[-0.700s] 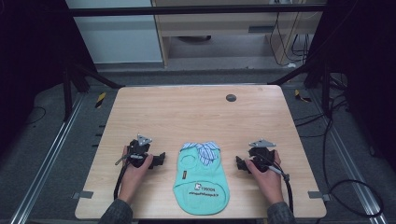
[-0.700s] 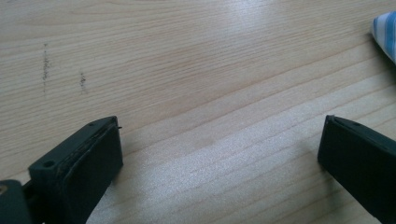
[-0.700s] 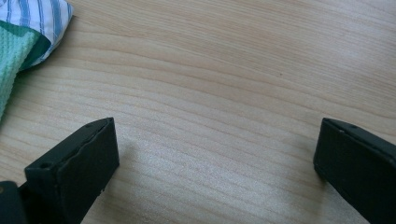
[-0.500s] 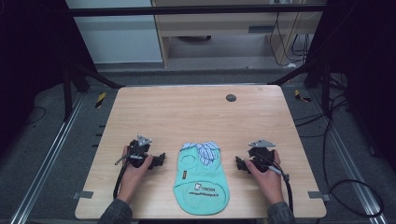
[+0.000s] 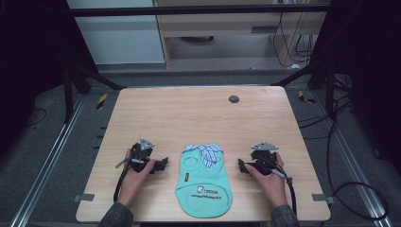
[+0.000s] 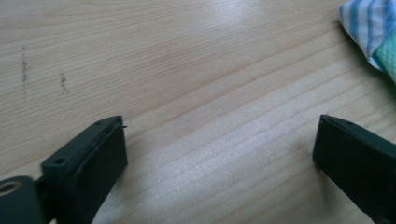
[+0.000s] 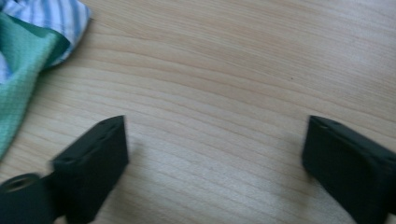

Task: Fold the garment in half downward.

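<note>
1. I'm seeing no change from a moment ago — both hands are keeping still beside the green garment [image 5: 204, 182].
2. My left gripper [image 5: 163, 164] is resting left of it, jaws wide, gripping nothing.
3. My right gripper [image 5: 241, 166] is sitting right of it — jaws wide, empty.
4. The garment is lying flat at the table's [image 5: 198, 113] near edge, striped collar [image 5: 203, 152] far.

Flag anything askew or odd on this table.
Only the garment: its striped collar is rumpled and folded over the green body. It lies between the open left gripper and right gripper, touching neither.
</note>
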A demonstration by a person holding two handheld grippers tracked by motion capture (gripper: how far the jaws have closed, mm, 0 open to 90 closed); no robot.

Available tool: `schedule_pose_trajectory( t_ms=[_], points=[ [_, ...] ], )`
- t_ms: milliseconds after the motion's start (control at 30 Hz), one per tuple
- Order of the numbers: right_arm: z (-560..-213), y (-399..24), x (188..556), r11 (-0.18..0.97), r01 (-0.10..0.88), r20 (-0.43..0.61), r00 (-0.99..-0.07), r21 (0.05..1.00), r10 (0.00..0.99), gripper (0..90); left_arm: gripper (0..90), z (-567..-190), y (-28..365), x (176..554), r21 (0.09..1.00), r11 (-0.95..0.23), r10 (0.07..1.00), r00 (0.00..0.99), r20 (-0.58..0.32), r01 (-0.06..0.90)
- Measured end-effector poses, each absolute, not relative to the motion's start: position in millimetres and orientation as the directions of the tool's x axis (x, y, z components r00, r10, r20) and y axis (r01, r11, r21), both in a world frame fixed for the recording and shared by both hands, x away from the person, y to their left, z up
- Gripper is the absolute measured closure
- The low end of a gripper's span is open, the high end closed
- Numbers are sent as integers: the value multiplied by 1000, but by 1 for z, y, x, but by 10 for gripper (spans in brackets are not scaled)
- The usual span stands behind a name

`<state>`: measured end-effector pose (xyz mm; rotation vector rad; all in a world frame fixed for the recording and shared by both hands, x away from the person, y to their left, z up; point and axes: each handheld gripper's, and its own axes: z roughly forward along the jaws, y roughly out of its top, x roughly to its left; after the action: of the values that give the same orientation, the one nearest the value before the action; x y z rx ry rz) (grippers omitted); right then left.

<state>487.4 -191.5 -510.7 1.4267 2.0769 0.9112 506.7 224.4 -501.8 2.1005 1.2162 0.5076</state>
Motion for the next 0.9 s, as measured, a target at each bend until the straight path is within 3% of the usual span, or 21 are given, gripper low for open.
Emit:
schedule_pose_trajectory(
  t_ms=[33,100,200,333,367,500,600,700,900],
  points=[
    [-506,-188,487,252,625,10,-384,739,923,250,58,-495,221,505,707,-375,856,517,15,600],
    [-502,-183,488,254,616,40,-423,746,905,339,71,-485,216,505,712,-391,845,534,26,584],
    [-492,-169,495,338,587,-19,-481,736,877,437,88,-471,209,512,719,-404,818,575,7,566],
    [-481,-154,508,398,571,-43,-534,718,844,504,138,-462,198,525,694,-445,797,604,17,566],
    [-473,-146,516,423,560,-50,-560,712,827,578,159,-457,193,535,694,-436,789,614,-13,574],
    [-462,-134,526,449,549,-43,-599,705,800,697,286,-451,182,546,683,-451,792,611,8,575],
    [-458,-129,535,439,569,9,-618,695,786,764,446,-451,176,555,674,-424,786,616,-57,605],
    [-459,-124,544,424,581,48,-625,694,779,815,549,-451,167,561,667,-420,774,627,-92,616],
    [-472,-113,562,406,624,107,-620,668,777,793,586,-460,146,574,624,-461,759,645,-91,631]
  ],
)
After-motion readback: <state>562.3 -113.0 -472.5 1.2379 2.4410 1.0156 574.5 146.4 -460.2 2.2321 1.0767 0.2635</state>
